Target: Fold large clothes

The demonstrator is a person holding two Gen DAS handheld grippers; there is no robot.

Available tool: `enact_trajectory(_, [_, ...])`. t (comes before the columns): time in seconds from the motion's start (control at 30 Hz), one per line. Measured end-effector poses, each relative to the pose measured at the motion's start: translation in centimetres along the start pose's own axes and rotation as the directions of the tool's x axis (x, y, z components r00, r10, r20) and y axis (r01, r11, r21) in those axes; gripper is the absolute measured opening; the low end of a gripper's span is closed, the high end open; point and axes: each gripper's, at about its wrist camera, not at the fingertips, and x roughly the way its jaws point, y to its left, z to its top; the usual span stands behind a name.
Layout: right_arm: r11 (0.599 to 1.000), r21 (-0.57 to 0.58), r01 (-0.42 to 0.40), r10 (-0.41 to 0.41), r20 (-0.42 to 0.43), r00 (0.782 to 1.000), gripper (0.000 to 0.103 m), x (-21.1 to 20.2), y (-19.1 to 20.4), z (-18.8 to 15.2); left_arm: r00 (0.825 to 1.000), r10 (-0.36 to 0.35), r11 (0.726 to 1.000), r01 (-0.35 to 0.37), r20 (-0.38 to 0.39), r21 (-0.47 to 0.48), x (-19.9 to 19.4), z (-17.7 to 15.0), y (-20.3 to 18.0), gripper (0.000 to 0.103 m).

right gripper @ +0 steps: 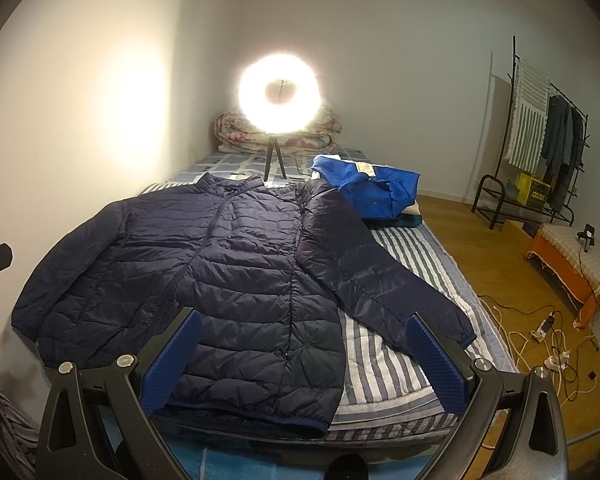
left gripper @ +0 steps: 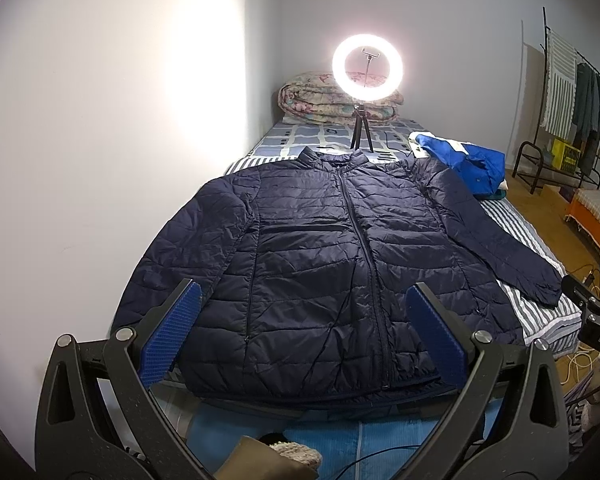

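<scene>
- Both tongs gape wide and empty: left gripper point(left gripper: 302, 332) above the hem, right gripper point(right gripper: 304, 354) beside the hem's corner.
- Navy puffer jacket point(left gripper: 320, 248) lies flat, zipped, sleeves spread, on the striped bed point(right gripper: 404, 376).
- Ring light point(left gripper: 367, 67) glows at 12 o'clock; blue garment point(right gripper: 372, 192) at 1.

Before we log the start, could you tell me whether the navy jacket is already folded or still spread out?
Spread out, unfolded. The navy jacket lies flat, front up and zipped, on the bed, both sleeves extended sideways; neither gripper touches it.
</scene>
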Motion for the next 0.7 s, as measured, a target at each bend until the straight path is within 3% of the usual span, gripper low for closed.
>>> enact_trajectory(0.7, [1.000,0.000,0.000,0.000,0.033,0.999,0.103,0.1,1.8,2.9,0.999,0.006,0.999,-0.007,0.040,0.033,-0.7,2.5,0.5,0.103])
